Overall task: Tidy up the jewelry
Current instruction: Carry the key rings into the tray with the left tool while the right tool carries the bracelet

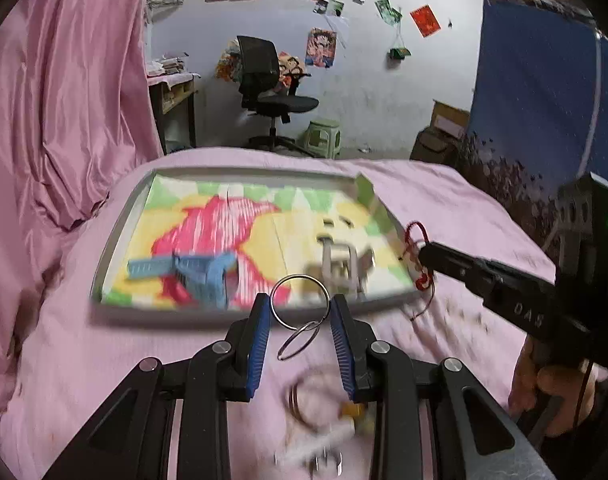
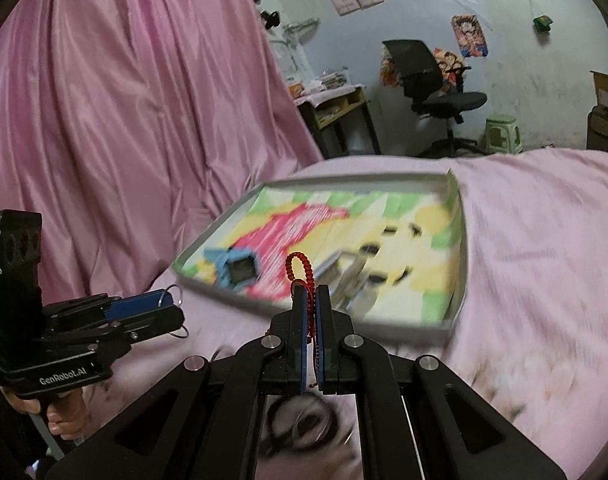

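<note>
two tools (image 1: 300,310) (image 2: 311,292) gripping ring (image 1: 300,300), bracelet (image 2: 300,267).

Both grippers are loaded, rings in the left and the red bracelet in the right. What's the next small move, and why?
Probably carry both on over the tray and lower them. The left gripper pinches the metal rings, and the right gripper is shut on the red bracelet. Both are short of the tray's near rim, where a blue watch already lies.
</note>
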`<state>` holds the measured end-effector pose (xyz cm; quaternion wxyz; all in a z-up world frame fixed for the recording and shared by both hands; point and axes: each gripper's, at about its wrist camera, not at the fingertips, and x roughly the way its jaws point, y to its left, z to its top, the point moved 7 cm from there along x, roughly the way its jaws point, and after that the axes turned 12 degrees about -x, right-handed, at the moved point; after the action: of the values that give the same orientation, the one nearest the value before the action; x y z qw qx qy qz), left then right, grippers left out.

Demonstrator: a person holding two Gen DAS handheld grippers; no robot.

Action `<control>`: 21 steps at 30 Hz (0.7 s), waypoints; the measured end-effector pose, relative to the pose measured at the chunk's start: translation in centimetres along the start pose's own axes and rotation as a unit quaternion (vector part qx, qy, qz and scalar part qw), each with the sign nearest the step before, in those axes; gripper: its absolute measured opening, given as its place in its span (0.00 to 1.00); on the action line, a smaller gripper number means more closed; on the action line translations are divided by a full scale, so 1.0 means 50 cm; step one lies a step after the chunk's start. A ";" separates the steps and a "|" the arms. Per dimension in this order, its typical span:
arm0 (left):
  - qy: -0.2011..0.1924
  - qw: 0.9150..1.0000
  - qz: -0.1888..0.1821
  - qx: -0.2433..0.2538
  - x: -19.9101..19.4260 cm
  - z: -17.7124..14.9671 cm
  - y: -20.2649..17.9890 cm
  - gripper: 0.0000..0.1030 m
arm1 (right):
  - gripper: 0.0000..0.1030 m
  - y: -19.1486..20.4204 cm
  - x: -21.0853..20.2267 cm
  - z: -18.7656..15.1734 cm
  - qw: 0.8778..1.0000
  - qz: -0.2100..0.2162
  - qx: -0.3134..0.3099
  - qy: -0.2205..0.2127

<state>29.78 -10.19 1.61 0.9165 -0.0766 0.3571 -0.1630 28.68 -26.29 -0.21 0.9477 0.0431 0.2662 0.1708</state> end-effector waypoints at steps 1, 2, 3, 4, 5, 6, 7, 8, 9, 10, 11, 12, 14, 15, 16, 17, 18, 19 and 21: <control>-0.002 1.000 -0.002 -0.004 0.012 0.011 0.000 0.28 | 0.04 -0.011 0.007 0.010 1.000 -0.004 0.002 -0.005; -0.003 1.000 -0.002 -0.007 0.025 0.022 0.001 0.28 | 0.04 -0.021 0.015 0.019 1.000 -0.009 0.004 -0.009; -0.003 1.000 0.000 -0.010 0.042 0.032 0.002 0.28 | 0.04 -0.033 0.023 0.027 1.000 -0.014 0.007 -0.012; -0.002 1.000 0.003 -0.012 0.057 0.039 0.003 0.28 | 0.04 -0.040 0.029 0.029 1.000 -0.018 0.010 -0.013; 0.002 1.000 0.006 -0.014 0.077 0.046 0.005 0.28 | 0.04 -0.051 0.039 0.031 1.000 -0.024 0.015 -0.011; 0.007 1.000 0.009 -0.016 0.092 0.050 0.007 0.28 | 0.04 -0.060 0.050 0.032 0.999 -0.030 0.019 -0.009; 0.014 1.000 0.014 -0.019 0.110 0.052 0.010 0.28 | 0.04 -0.066 0.057 0.030 0.999 -0.035 0.020 -0.007; 0.019 0.999 0.019 -0.020 0.123 0.051 0.013 0.28 | 0.04 -0.074 0.068 0.028 0.999 -0.043 0.021 -0.002; 0.028 0.999 0.027 -0.022 0.140 0.049 0.016 0.28 | 0.04 -0.080 0.079 0.025 0.999 -0.048 0.020 0.004; 0.039 0.998 0.034 -0.024 0.156 0.046 0.020 0.28 | 0.04 -0.083 0.085 0.022 0.998 -0.051 0.021 0.009; 0.048 0.998 0.041 -0.027 0.170 0.043 0.024 0.28 | 0.04 -0.088 0.095 0.017 0.998 -0.055 0.021 0.017; 0.055 0.997 0.046 -0.028 0.178 0.039 0.026 0.28 | 0.04 -0.092 0.104 0.012 0.998 -0.059 0.022 0.025; 0.068 0.996 0.055 -0.030 0.195 0.031 0.031 0.28 | 0.04 -0.097 0.115 0.001 0.997 -0.062 0.025 0.040; 0.073 0.995 0.058 -0.030 0.200 0.027 0.031 0.28 | 0.04 -0.100 0.122 -0.004 0.997 -0.062 0.028 0.048; 0.078 0.995 0.059 -0.031 0.204 0.022 0.032 0.28 | 0.04 -0.102 0.125 -0.007 0.996 -0.062 0.029 0.054; 0.086 0.994 0.060 -0.031 0.211 0.017 0.032 0.28 | 0.04 -0.104 0.130 -0.011 0.996 -0.061 0.031 0.062; 0.090 0.994 0.062 -0.031 0.214 0.014 0.033 0.28 | 0.04 -0.106 0.133 -0.014 0.995 -0.062 0.032 0.067; 0.094 0.993 0.063 -0.031 0.217 0.011 0.034 0.28 | 0.04 -0.108 0.135 -0.016 0.995 -0.062 0.033 0.070; 0.091 0.993 0.067 -0.030 0.215 0.009 0.034 0.28 | 0.04 -0.110 0.138 -0.020 0.995 -0.062 0.035 0.076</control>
<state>37.97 -12.39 -5.27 0.8865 -0.0645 0.4479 -0.0966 35.35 -29.06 -5.41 0.9314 0.0467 0.3455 0.1048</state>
